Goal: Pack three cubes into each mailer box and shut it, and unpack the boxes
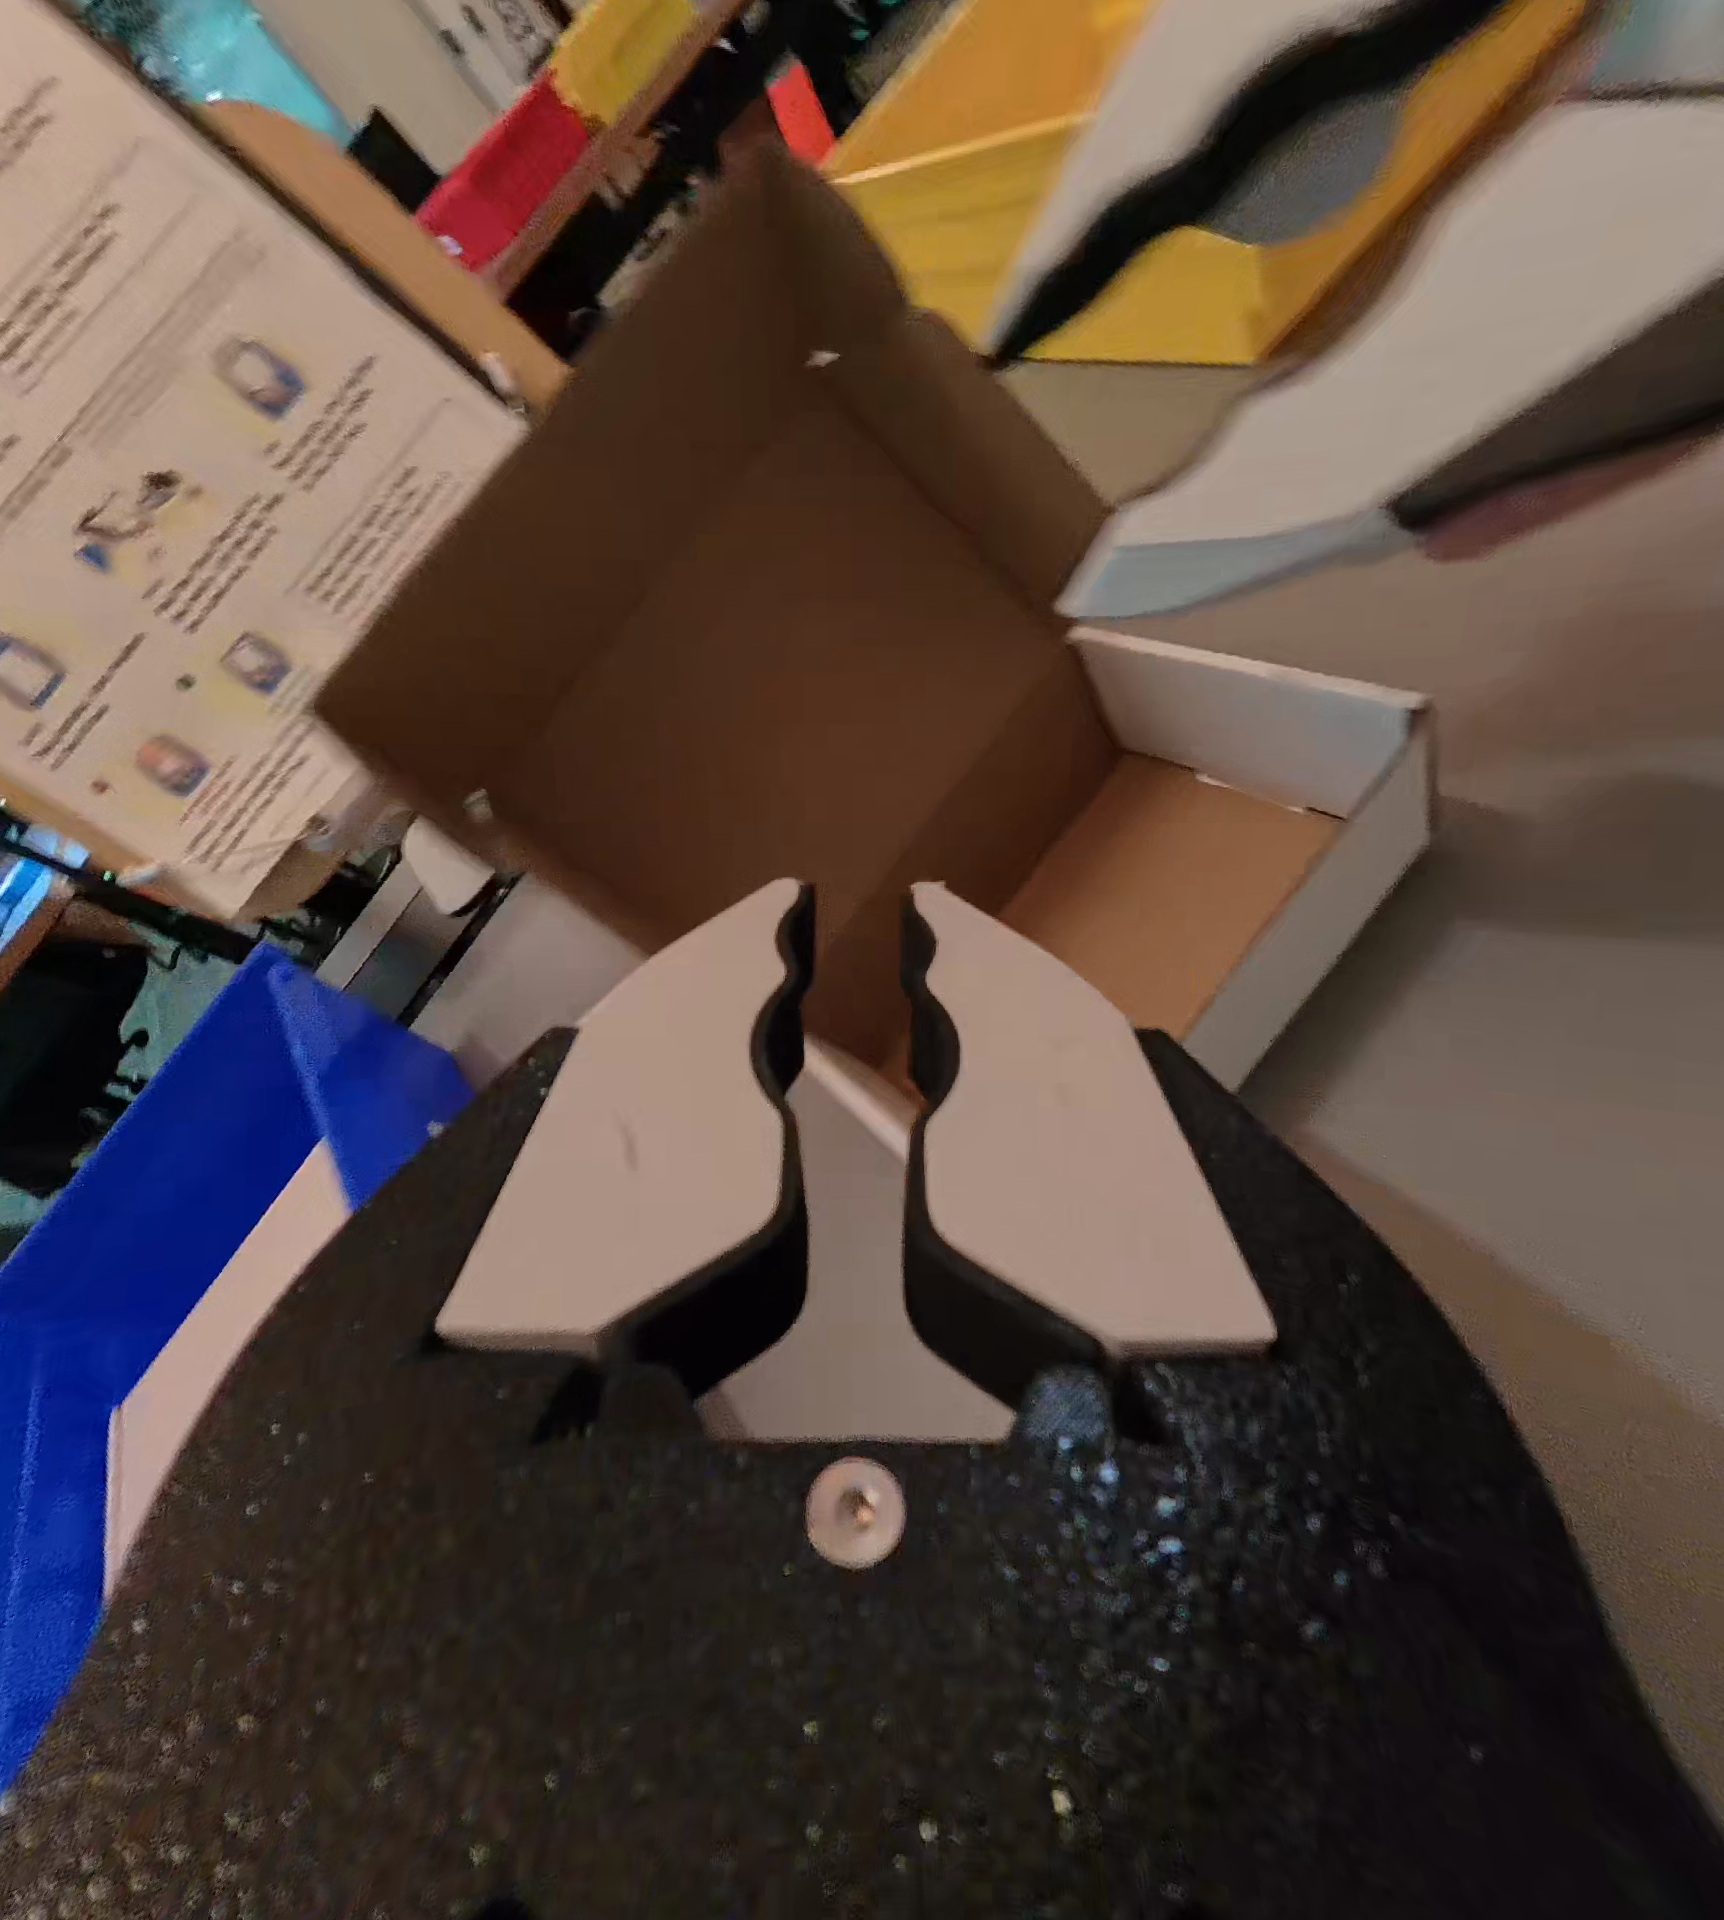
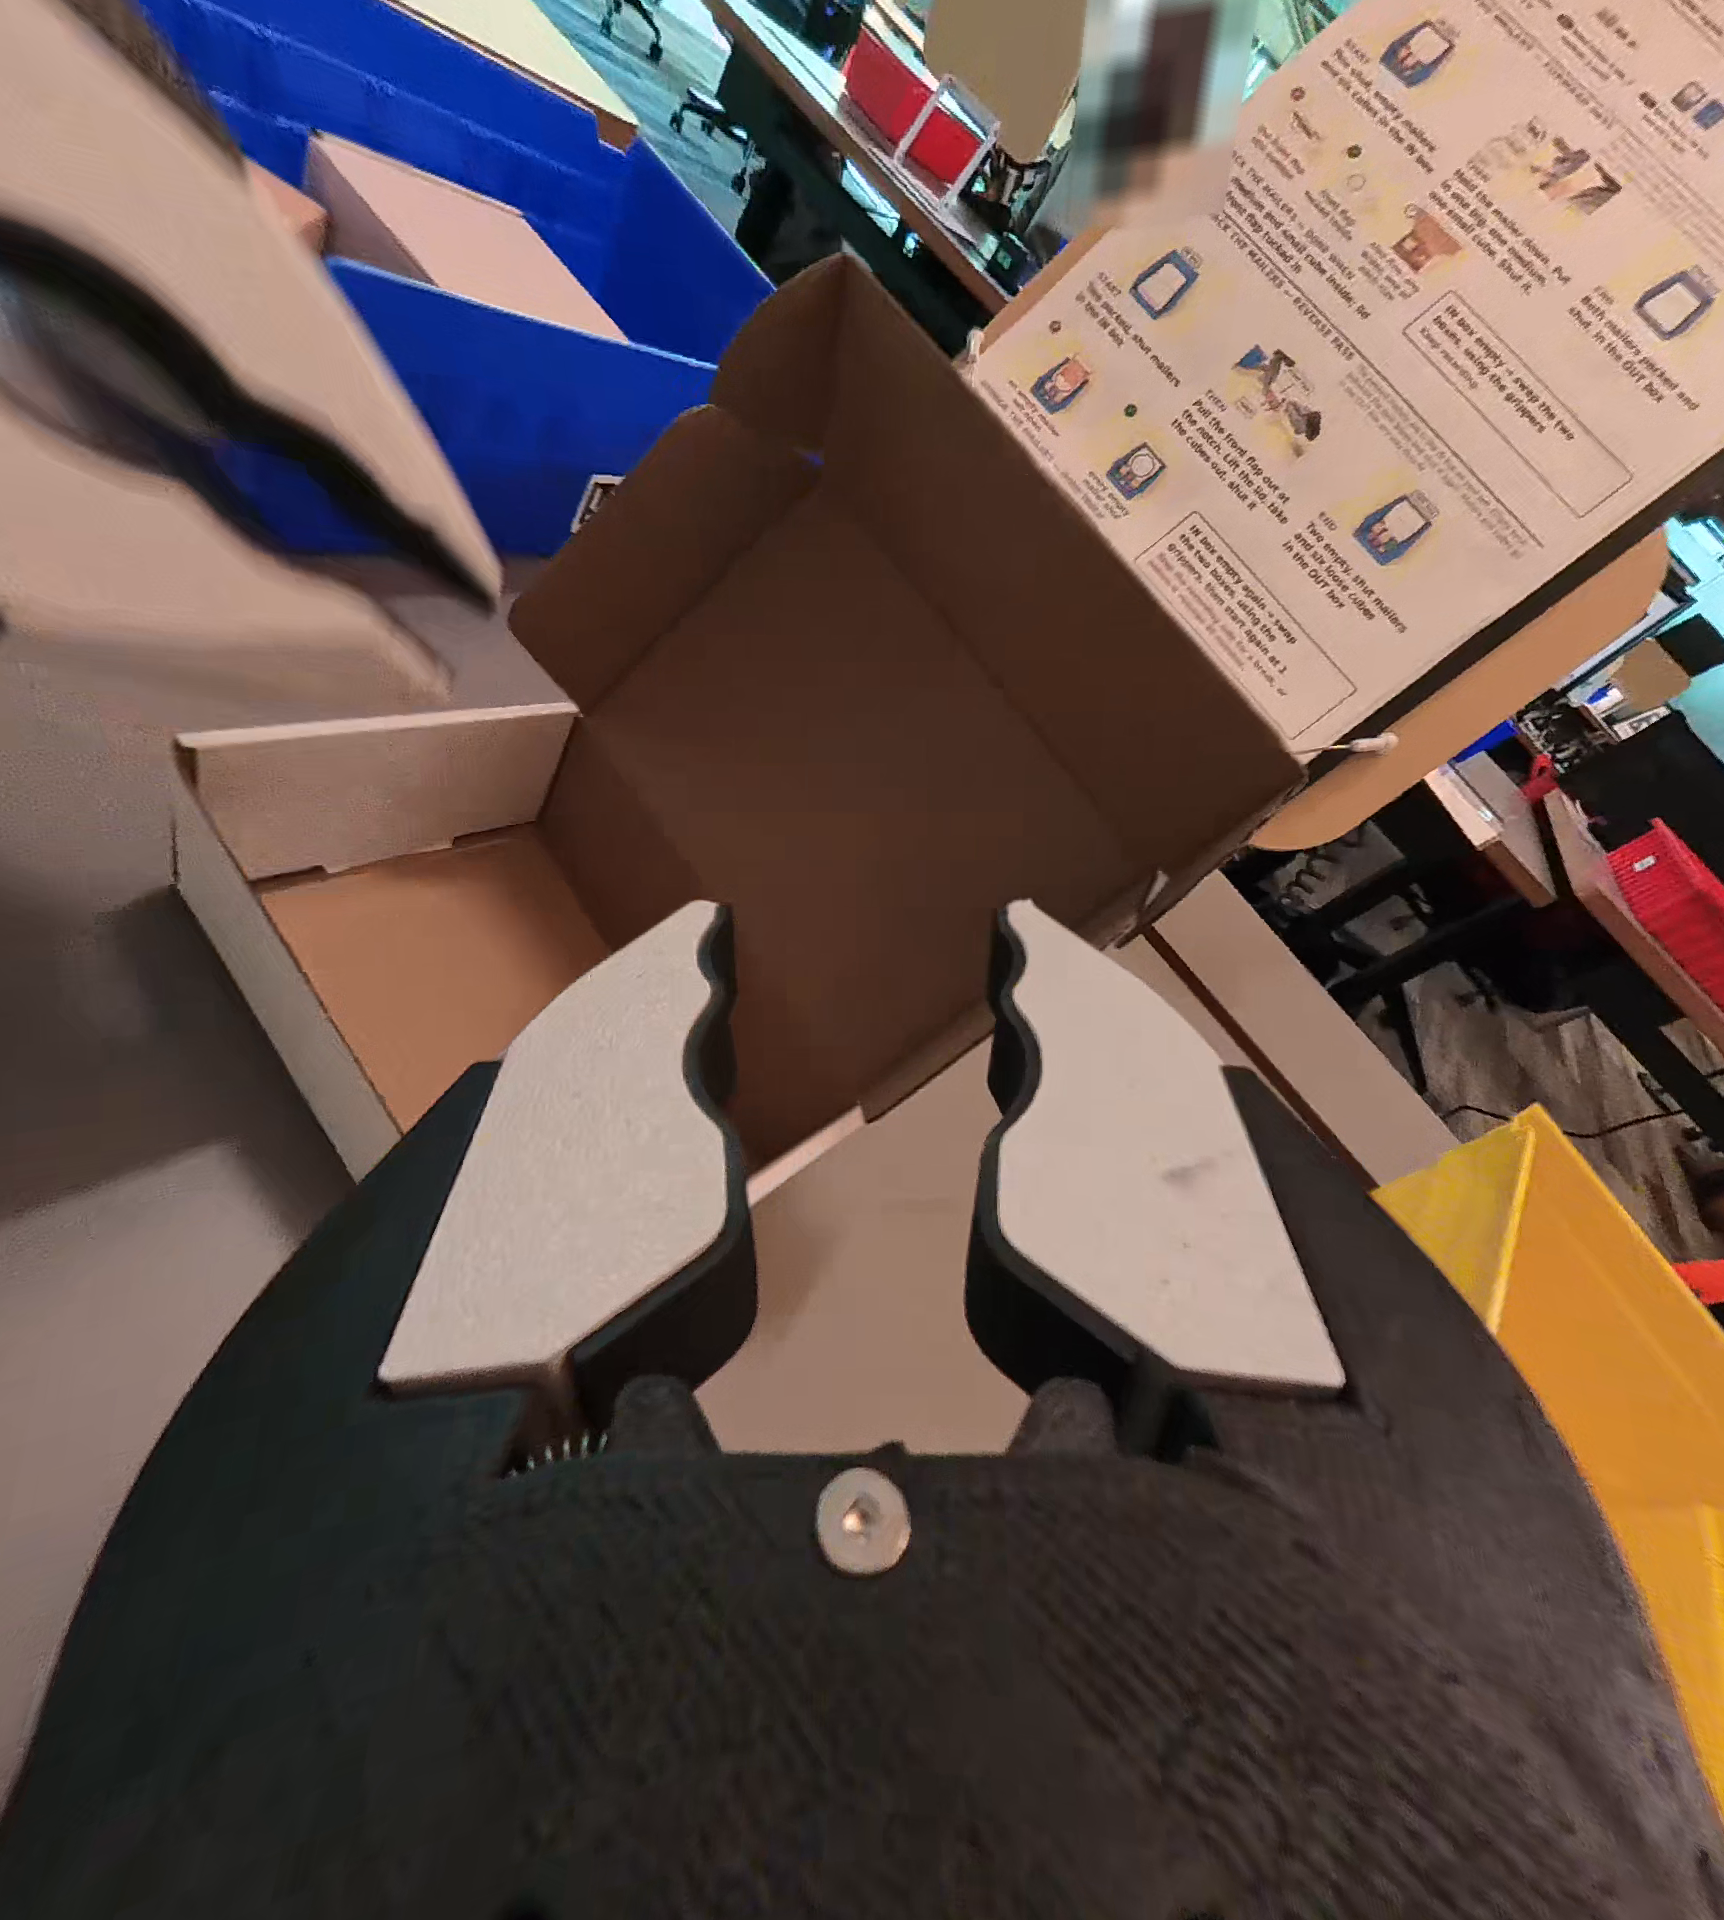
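A white mailer box point(image 1: 1253, 717) stands open on the table, its brown lid point(image 1: 733, 582) raised. The part of its floor that shows is bare; I see no cubes. My left gripper point(image 1: 858, 904) hovers over the box's near corner, jaws a little apart and empty. In the right wrist view the same box point(image 2: 370, 790) lies ahead with its lid point(image 2: 889, 675) up. My right gripper point(image 2: 863, 914) is open wider and empty over the box's near edge. Each gripper shows blurred in the other's view: the right point(image 1: 1034, 468) beside the lid, the left point(image 2: 468, 634) above the box's far wall.
Blue bins point(image 2: 525, 384) stand behind the box, one holding a closed pale box point(image 2: 463, 239); a blue bin point(image 1: 162, 1195) is at my left. A yellow bin point(image 2: 1616, 1403) is at the right and shows in the left view point(image 1: 993, 187). An instruction board point(image 2: 1409, 364) stands behind the lid.
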Motion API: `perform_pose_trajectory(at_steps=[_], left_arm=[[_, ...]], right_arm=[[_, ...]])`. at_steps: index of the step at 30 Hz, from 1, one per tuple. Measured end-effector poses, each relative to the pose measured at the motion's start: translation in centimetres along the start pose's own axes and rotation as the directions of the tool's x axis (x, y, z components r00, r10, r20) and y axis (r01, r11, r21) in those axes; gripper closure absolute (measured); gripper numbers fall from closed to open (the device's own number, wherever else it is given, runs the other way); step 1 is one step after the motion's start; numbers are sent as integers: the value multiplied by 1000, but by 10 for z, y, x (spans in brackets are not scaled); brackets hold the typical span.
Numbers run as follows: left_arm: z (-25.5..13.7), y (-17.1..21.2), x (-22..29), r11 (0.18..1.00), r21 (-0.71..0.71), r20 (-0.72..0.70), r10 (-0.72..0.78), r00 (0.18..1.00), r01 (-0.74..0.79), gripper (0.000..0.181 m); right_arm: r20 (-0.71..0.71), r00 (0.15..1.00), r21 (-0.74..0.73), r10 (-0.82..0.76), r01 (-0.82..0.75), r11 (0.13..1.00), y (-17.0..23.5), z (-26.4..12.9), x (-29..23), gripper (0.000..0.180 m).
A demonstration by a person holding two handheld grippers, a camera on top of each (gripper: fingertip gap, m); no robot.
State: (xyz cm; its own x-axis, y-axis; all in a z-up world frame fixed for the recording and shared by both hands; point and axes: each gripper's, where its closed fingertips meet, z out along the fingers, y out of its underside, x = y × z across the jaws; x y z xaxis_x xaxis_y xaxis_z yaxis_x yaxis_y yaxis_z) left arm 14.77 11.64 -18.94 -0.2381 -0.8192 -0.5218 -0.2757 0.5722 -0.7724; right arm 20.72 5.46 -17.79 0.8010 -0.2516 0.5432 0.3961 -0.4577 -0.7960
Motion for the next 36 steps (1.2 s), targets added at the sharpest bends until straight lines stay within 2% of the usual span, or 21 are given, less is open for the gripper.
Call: perform_pose_trajectory(at_steps=[1,5,9,11,15,18,21,24,33,34,36], left_arm=[[-6,3,-14,999,7,27,-35,999,35,166],[-31,32,-73,982,-10,167,-185,969,189,166],[-56,78,-123,918,-52,280,-365,888,394,166],[-60,101,-136,898,-111,276,-385,881,427,165],[-54,153,-150,838,-420,153,-312,938,348,152],[-45,175,-157,800,-580,-70,-241,968,157,140],[-33,193,-163,740,-672,-218,-207,954,7,134],[-23,200,-150,689,-722,-346,-271,898,-70,131],[-12,239,-135,449,-888,-320,-443,838,-102,136],[-13,242,-134,423,-899,-310,-444,841,-109,150],[-13,242,-146,393,-915,-253,-388,886,-89,154]], right_arm=[[3,1000,6,5,-5,1000,0,0,-2,133],[46,999,46,20,-22,999,-4,-2,-10,133],[98,995,73,29,-37,997,-6,-2,-16,133],[108,994,73,19,-27,997,-4,-1,-16,133],[159,986,81,47,-61,995,-1,-1,-18,131],[227,971,108,67,-94,990,-1,-4,-24,129],[259,964,97,58,-86,992,3,-6,-23,128],[276,957,91,86,-116,989,4,-10,-18,125],[330,940,74,87,-117,990,12,-21,-15,122],[334,939,75,88,-119,990,12,-22,-16,121],[340,935,76,101,-135,988,10,-23,-15,121]])
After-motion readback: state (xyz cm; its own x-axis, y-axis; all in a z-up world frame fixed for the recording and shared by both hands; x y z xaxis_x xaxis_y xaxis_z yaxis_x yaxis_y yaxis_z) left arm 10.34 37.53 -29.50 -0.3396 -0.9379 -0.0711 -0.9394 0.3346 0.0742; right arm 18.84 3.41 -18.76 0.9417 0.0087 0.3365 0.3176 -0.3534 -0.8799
